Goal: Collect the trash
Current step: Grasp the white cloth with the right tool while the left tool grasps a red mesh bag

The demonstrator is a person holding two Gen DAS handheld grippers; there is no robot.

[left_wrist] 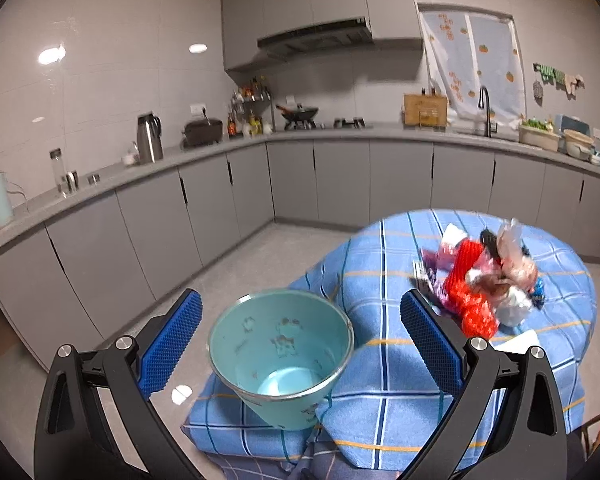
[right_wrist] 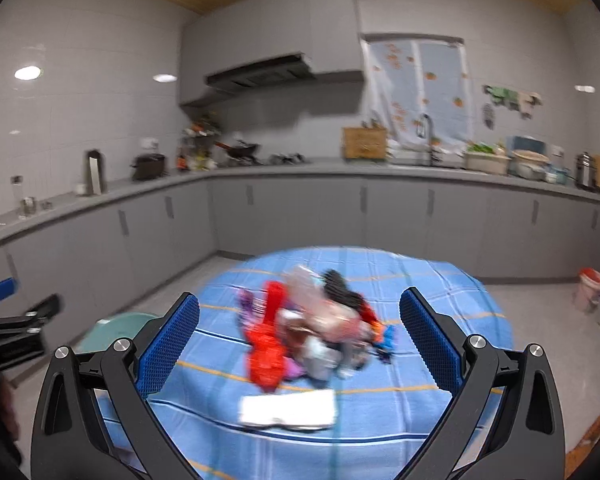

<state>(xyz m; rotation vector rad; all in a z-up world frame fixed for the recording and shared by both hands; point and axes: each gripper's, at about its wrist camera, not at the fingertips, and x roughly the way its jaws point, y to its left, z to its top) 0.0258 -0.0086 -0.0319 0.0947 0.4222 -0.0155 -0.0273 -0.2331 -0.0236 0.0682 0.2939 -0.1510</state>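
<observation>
A teal bucket (left_wrist: 281,354) stands on a lower blue checked cushion, empty inside, between the open fingers of my left gripper (left_wrist: 300,324). A heap of trash (left_wrist: 486,280), with red netting, silver and pink wrappers, lies on the round table's blue checked cloth (left_wrist: 384,360) to the right of the bucket. In the blurred right wrist view the same trash pile (right_wrist: 312,328) sits ahead of my open right gripper (right_wrist: 300,334), with a white paper (right_wrist: 288,408) nearer to me. The bucket's rim (right_wrist: 116,330) shows at the left.
Grey kitchen cabinets and a counter (left_wrist: 220,152) with kettles, pots and a sink curve round the room. A small bin (right_wrist: 590,288) stands on the floor at the right. My left gripper's body (right_wrist: 12,332) shows at the left edge of the right wrist view.
</observation>
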